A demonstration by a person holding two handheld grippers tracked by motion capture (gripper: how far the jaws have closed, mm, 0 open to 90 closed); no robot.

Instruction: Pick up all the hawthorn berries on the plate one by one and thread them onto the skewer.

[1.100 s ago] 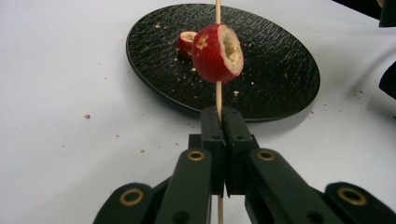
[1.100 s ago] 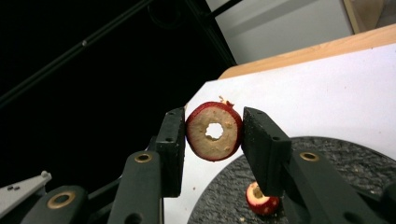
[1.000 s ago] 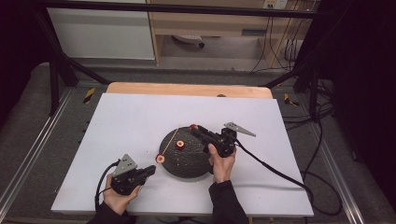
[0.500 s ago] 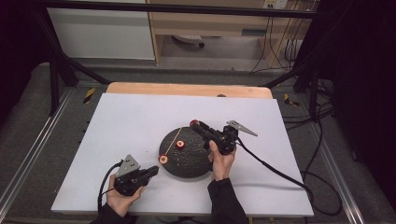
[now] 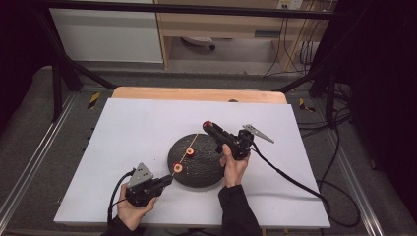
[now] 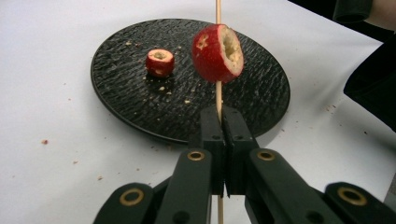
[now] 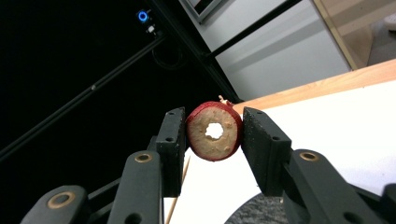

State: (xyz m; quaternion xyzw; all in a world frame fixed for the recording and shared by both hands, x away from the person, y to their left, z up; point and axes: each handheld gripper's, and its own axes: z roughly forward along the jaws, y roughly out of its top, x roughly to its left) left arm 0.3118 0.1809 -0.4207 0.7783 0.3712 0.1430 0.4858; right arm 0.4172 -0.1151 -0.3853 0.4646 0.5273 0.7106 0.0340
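Observation:
A round black plate [image 5: 196, 169] [image 6: 261, 88] lies near the middle of the white table. My left gripper [image 5: 167, 180] [image 6: 223, 116], at the plate's near-left edge, is shut on a thin wooden skewer [image 5: 193, 143] [image 6: 217, 9] that slants over the plate. One cored red fruit piece [image 5: 178, 168] [image 6: 217, 53] is threaded on the skewer. A second piece [image 5: 190, 152] [image 6: 159, 62] rests on the plate. Above the plate's far side, my right gripper [image 5: 209, 126] [image 7: 214, 128] is shut on a third cored red piece [image 5: 207, 125] [image 7: 214, 131], its hole facing the camera.
The white table top [image 5: 123, 128] ends in a wooden strip [image 5: 196, 93] at the far edge. Crumbs dot the plate and the table beside it [image 6: 44, 141]. A black cable [image 5: 290, 179] trails right from my right gripper. Black frame bars [image 7: 116, 70] stand beyond the table.
My left gripper has shifted slightly right, carrying the skewer and its threaded piece over the plate. My right gripper has moved a little farther away with its piece.

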